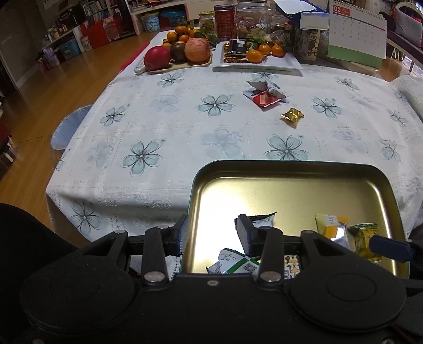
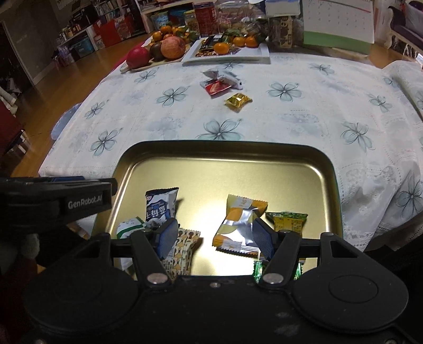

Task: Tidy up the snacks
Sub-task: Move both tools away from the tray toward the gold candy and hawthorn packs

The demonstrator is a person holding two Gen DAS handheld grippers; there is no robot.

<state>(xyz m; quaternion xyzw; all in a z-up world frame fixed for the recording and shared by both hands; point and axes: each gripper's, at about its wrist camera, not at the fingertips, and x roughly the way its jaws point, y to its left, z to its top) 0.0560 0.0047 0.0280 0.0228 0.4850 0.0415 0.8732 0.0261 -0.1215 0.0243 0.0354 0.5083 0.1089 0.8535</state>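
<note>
A gold metal tin tray (image 1: 290,169) (image 2: 227,148) sits at the near table edge with several wrapped snacks in it, among them an orange and silver packet (image 2: 238,225), a blue and white packet (image 2: 160,205) and a green and yellow packet (image 2: 288,221). A red and grey packet (image 1: 264,95) (image 2: 219,82) and a gold candy (image 1: 292,115) (image 2: 238,100) lie farther out on the cloth. My left gripper (image 1: 212,235) is open and empty over the tray's left rim. My right gripper (image 2: 214,238) is open and empty over the tray's near part.
The table has a white cloth with blue flowers (image 1: 216,104). At the far end stand a board of fruit (image 1: 179,53), a white plate of tangerines and sweets (image 1: 259,57), jars (image 1: 224,21) and a desk calendar (image 1: 357,34). The table's left edge drops to the wood floor (image 1: 53,87).
</note>
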